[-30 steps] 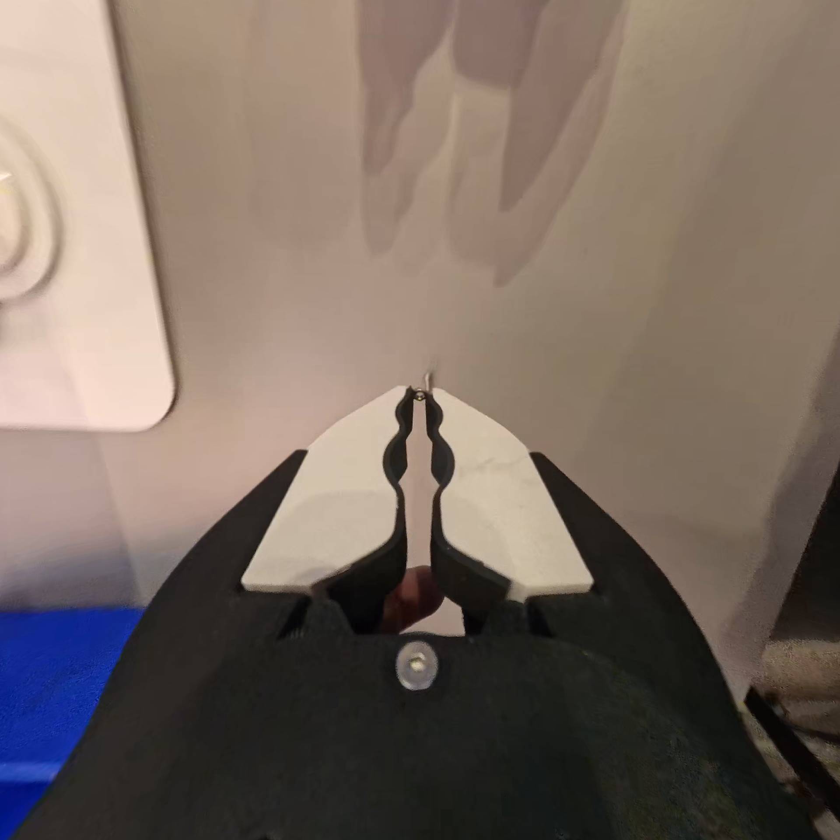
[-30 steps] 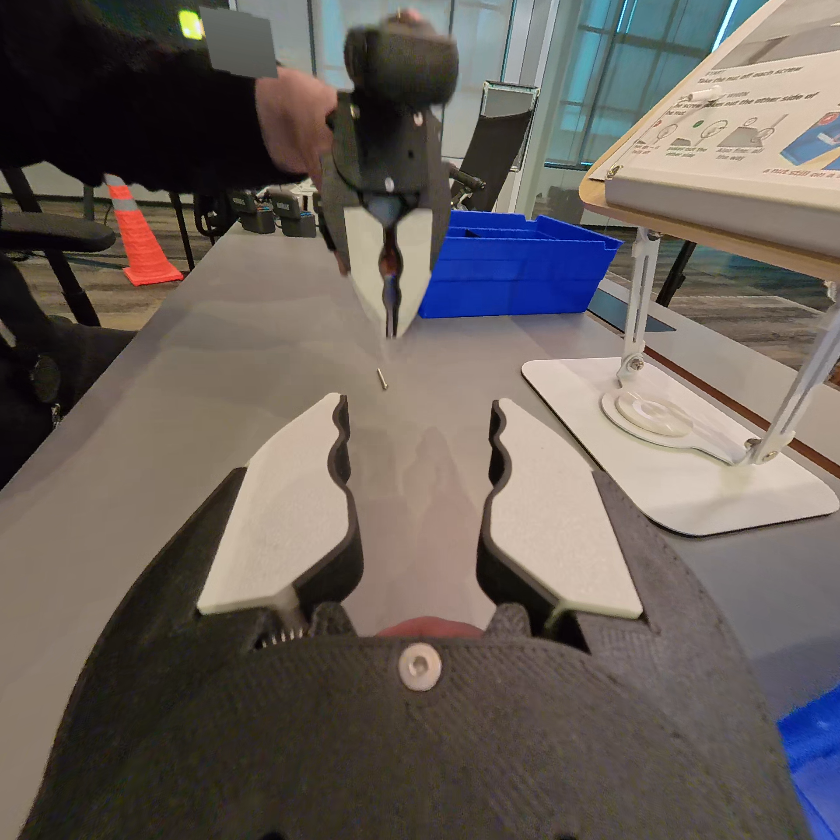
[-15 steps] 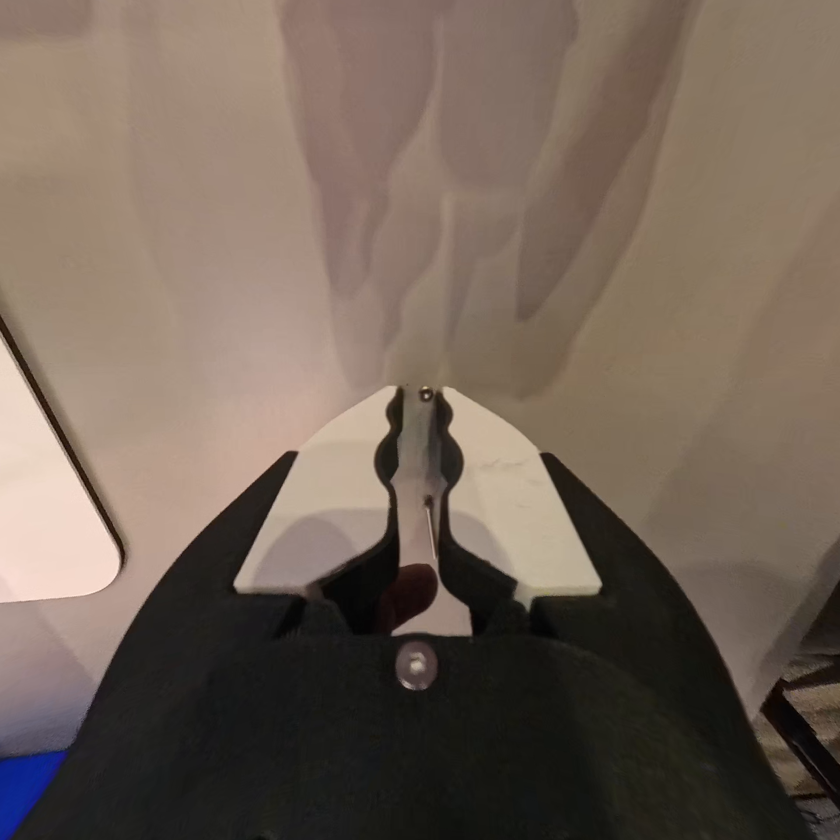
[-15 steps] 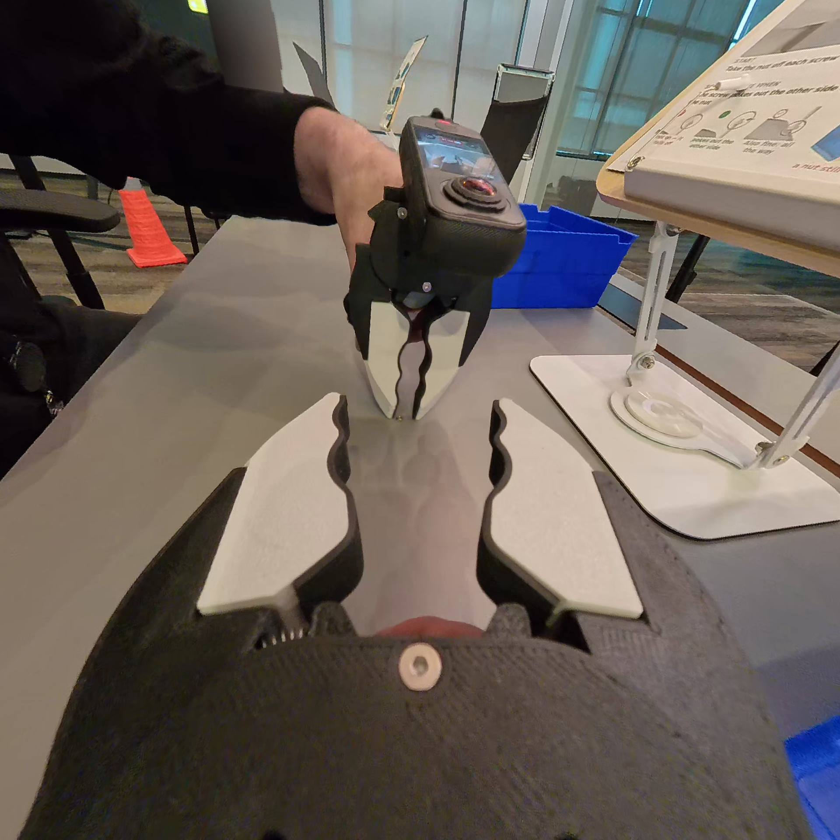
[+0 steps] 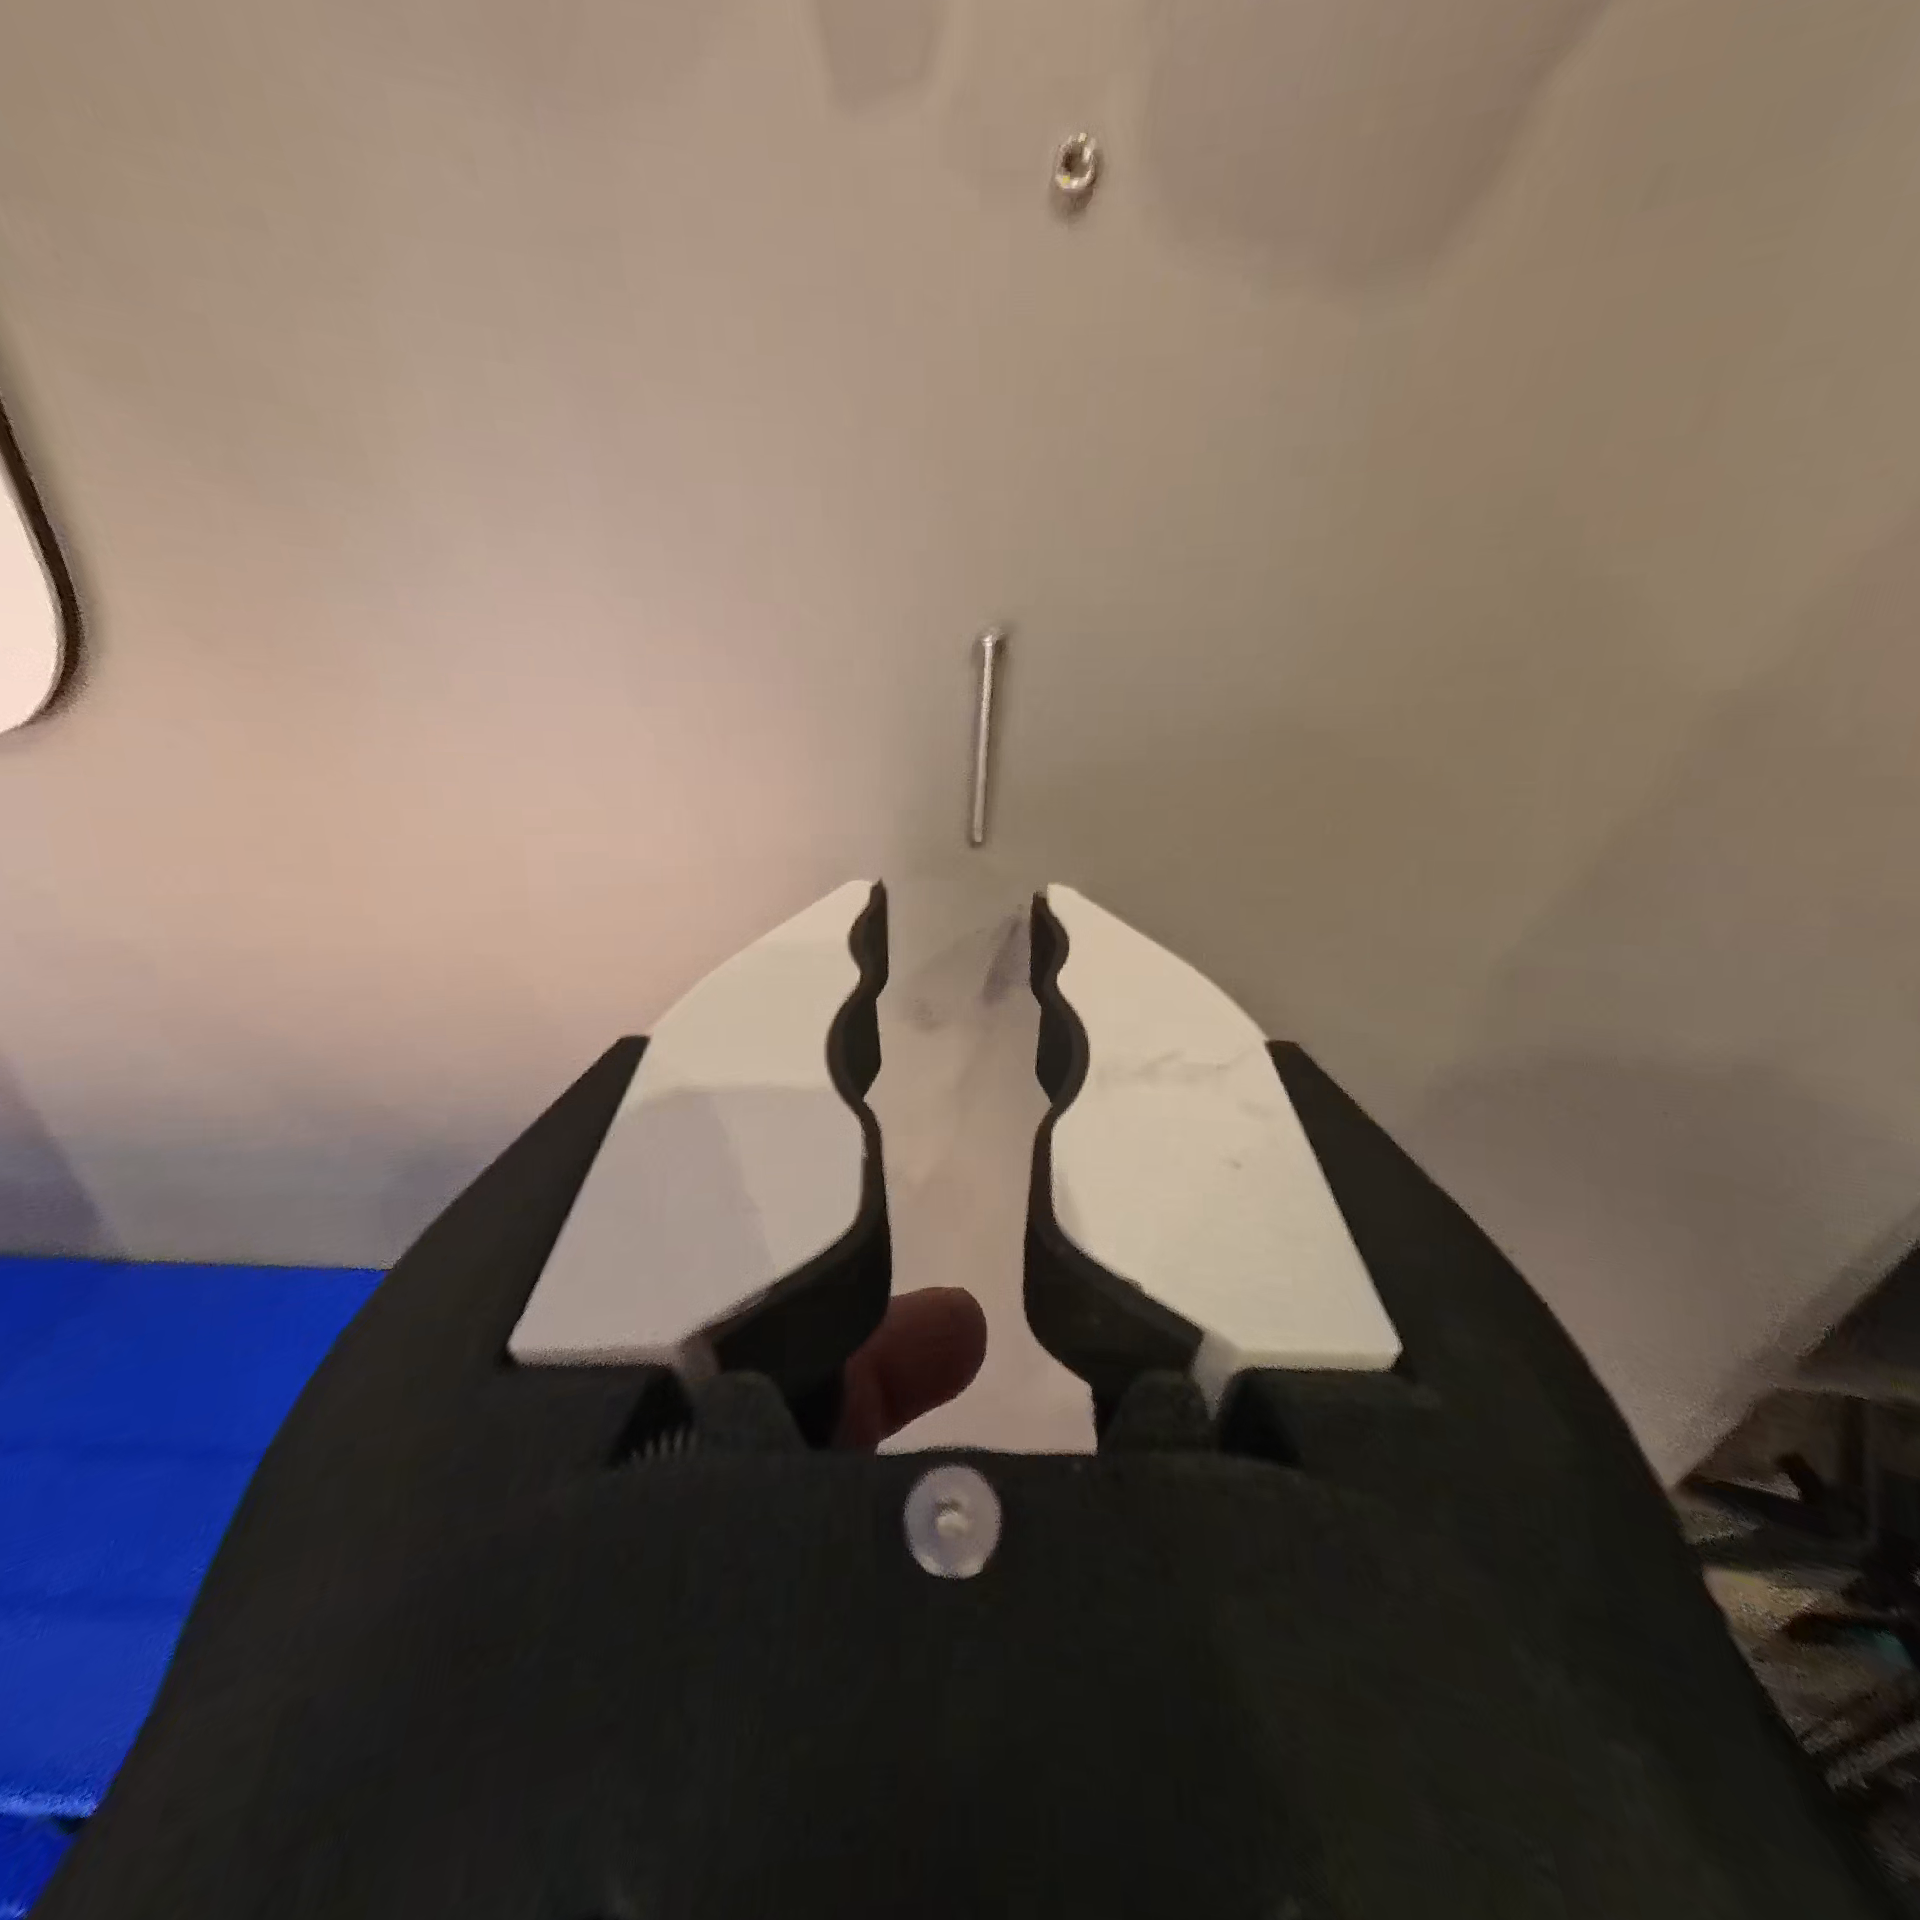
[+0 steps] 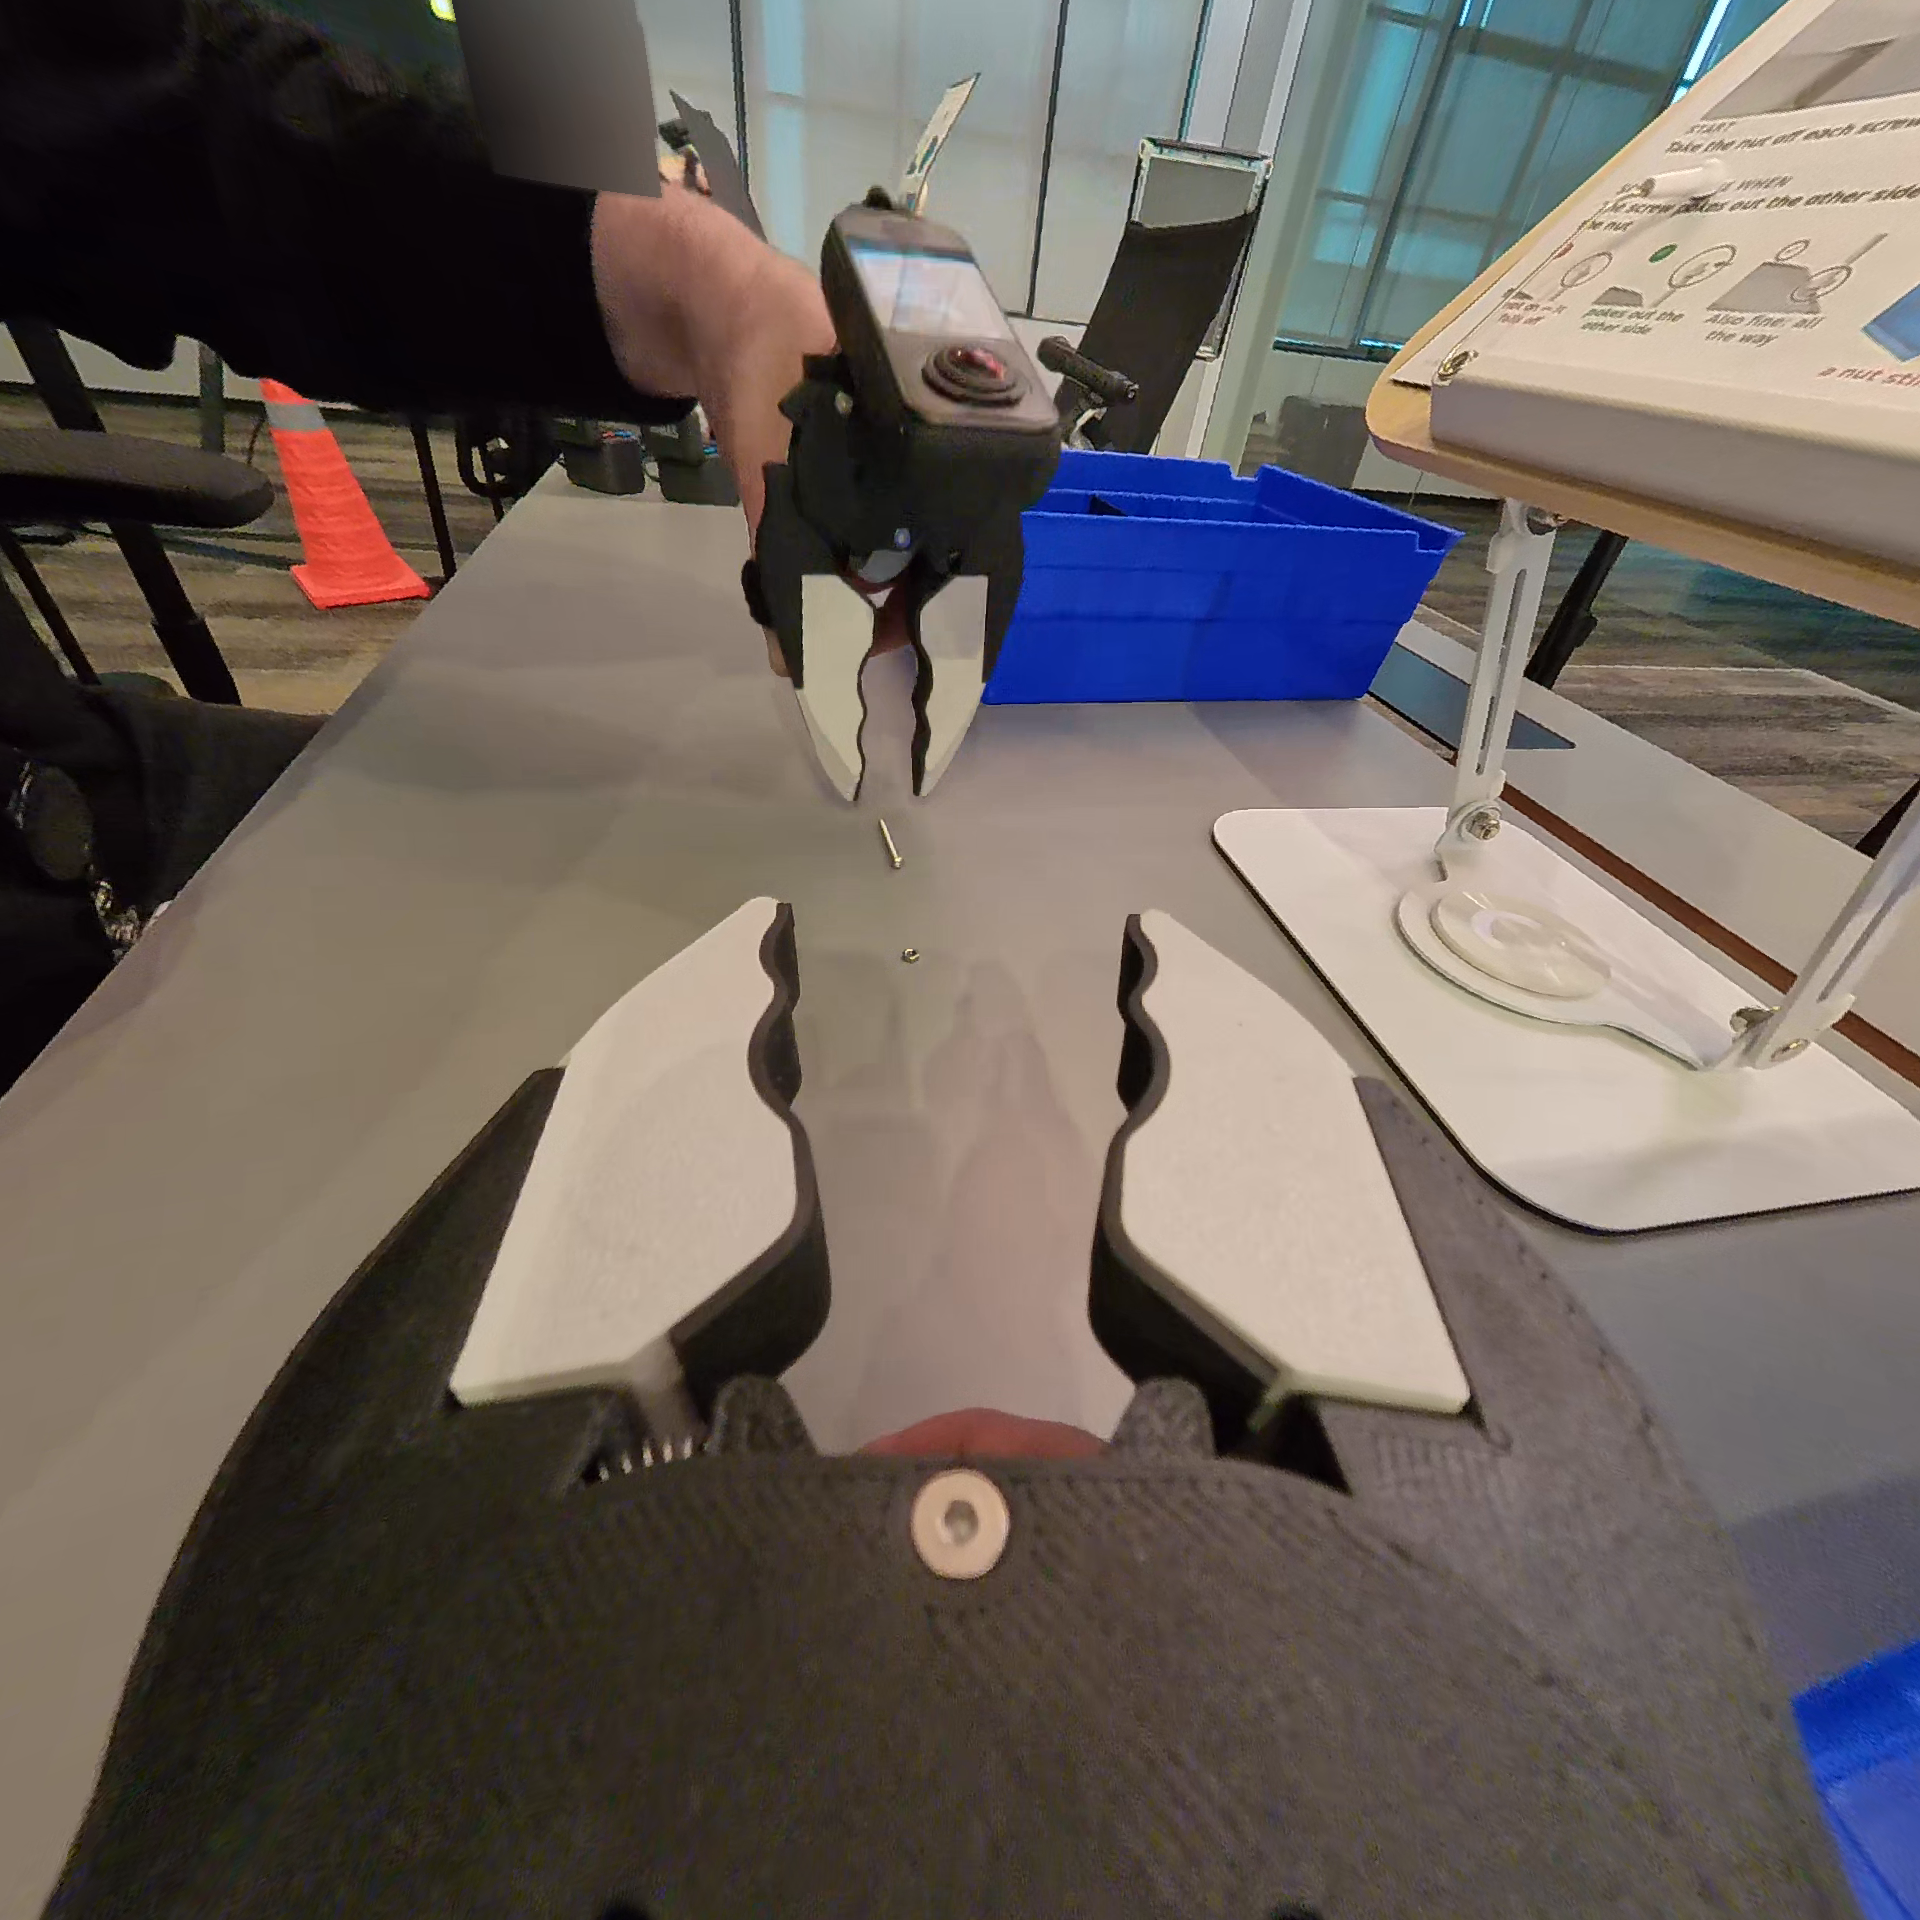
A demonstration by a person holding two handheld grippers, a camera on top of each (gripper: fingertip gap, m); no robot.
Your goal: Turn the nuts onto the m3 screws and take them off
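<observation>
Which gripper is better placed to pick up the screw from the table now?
Left. The left gripper hangs open just above the screw, in line with it; the right gripper is farther back, nearer the nut.

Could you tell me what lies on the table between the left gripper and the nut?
The screw lies flat between the left gripper and the nut, touching neither; the left wrist view shows it best.

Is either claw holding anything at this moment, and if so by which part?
Nothing is held. The left claw and right claw are both open and empty; the screw and nut lie loose on the table.
</observation>
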